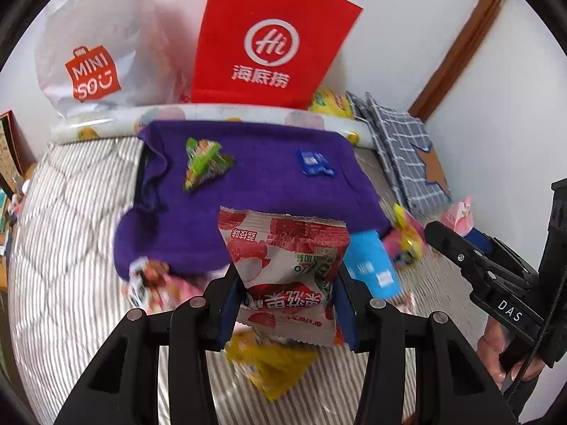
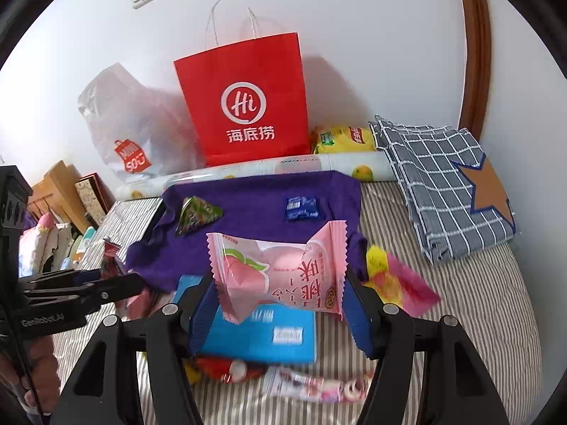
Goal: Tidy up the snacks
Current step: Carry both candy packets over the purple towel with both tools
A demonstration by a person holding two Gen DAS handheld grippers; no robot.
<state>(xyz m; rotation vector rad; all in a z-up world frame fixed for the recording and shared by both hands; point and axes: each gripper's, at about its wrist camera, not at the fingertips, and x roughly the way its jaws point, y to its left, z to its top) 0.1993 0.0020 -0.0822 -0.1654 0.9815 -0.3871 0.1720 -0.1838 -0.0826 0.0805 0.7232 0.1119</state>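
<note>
My left gripper (image 1: 285, 304) is shut on a red-and-white lychee snack packet (image 1: 283, 265), held above the striped bed in front of the purple cloth (image 1: 255, 191). My right gripper (image 2: 280, 304) is shut on a pink peach snack packet (image 2: 280, 272), held above a blue box (image 2: 262, 336). On the purple cloth (image 2: 255, 198) lie a green triangular snack (image 1: 203, 163) and a small blue packet (image 1: 313, 163); both also show in the right wrist view, the green snack (image 2: 198, 212) and the blue packet (image 2: 301, 208). The right gripper shows at the right edge of the left wrist view (image 1: 478, 265).
A red paper bag (image 2: 244, 106) and a white Miniso plastic bag (image 2: 134, 131) stand against the wall behind a rolled mat (image 2: 283, 170). A yellow drink pack (image 2: 343, 138) and folded checked cloth (image 2: 443, 184) lie at right. Loose snacks lie on the bed: yellow (image 1: 269, 364), pink-yellow (image 2: 397, 283), a long candy pack (image 2: 319, 386).
</note>
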